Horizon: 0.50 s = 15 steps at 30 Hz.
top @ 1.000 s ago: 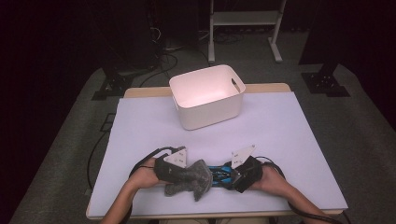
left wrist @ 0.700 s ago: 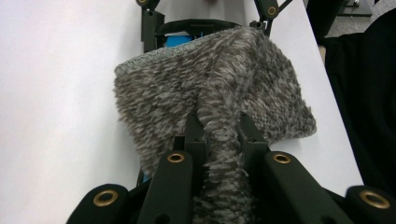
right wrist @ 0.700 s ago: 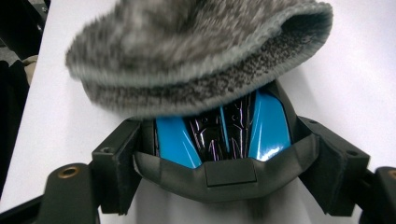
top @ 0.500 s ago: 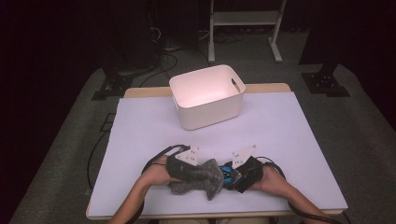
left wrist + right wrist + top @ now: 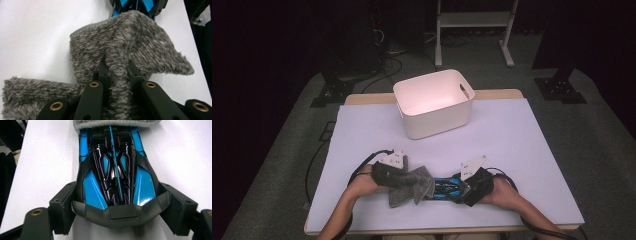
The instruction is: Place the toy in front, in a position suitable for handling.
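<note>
Grey fuzzy cloth over toy car at near table edge.
Left gripper (image 5: 117, 68) pinches a cloth (image 5: 130, 42) fold; right gripper (image 5: 117, 205) clamps the blue-black toy car (image 5: 113, 167), its far end under cloth.

A white bin (image 5: 434, 102) (handle cutouts) stands far back on the table (image 5: 522, 135)

White tabletop (image 5: 522, 145) with one standing obstacle, a white bin (image 5: 434, 102) at the far middle; open lanes run past it on both sides to the far edge. Near edge: grey fuzzy cloth (image 5: 409, 184) and blue-black toy car (image 5: 447, 187) lie between the two hands, closing the gap there; bare surface lies wide left and right of them
</note>
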Each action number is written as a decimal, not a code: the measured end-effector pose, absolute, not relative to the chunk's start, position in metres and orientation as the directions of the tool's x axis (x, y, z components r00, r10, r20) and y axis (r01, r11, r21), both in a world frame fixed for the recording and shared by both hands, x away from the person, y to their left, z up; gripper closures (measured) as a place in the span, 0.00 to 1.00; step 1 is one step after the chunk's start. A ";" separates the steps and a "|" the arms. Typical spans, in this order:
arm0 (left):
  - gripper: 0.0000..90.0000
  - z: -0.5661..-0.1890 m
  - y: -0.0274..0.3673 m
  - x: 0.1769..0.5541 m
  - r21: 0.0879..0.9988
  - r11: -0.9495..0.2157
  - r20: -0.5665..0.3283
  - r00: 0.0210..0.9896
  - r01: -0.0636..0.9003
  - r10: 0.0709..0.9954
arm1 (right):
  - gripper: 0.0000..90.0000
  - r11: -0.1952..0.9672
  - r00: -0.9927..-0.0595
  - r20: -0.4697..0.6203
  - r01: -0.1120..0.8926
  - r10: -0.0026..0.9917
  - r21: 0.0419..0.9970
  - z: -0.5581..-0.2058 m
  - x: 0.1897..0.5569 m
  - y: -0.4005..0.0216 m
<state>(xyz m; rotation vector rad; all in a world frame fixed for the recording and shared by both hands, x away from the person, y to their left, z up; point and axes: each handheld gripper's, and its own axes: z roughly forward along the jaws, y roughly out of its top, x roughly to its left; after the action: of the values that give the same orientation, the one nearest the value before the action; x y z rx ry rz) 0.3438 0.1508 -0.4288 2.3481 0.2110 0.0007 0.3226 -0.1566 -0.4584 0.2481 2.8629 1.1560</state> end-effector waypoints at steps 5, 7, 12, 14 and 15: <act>0.87 -0.426 0.133 0.349 0.689 -0.714 -0.056 0.991 0.126 0.121 | 0.25 0.710 -0.987 0.016 0.128 0.163 0.693 -0.458 0.323 -0.156; 0.87 -0.422 0.121 0.349 0.691 -0.715 -0.054 0.994 0.103 0.091 | 0.25 0.709 -0.987 0.015 0.128 0.163 0.693 -0.458 0.323 -0.156; 0.87 -0.413 0.077 0.351 0.680 -0.732 -0.033 0.999 0.026 0.004 | 0.25 0.711 -0.986 0.016 0.129 0.165 0.691 -0.458 0.323 -0.156; 0.87 -0.411 0.065 0.352 0.675 -0.738 -0.030 0.999 0.007 -0.017 | 0.25 0.707 -0.985 0.023 0.137 0.169 0.693 -0.458 0.322 -0.156; 0.87 -0.410 0.056 0.353 0.670 -0.742 -0.028 0.999 -0.006 -0.033 | 0.25 0.707 -0.986 0.019 0.133 0.167 0.695 -0.459 0.322 -0.156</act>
<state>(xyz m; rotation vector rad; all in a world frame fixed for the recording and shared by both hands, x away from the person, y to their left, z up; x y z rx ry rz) 0.3531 0.0558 -0.4100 2.4071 -0.0269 -0.0494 0.3221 -0.1560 -0.4585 0.2518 2.8604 1.1588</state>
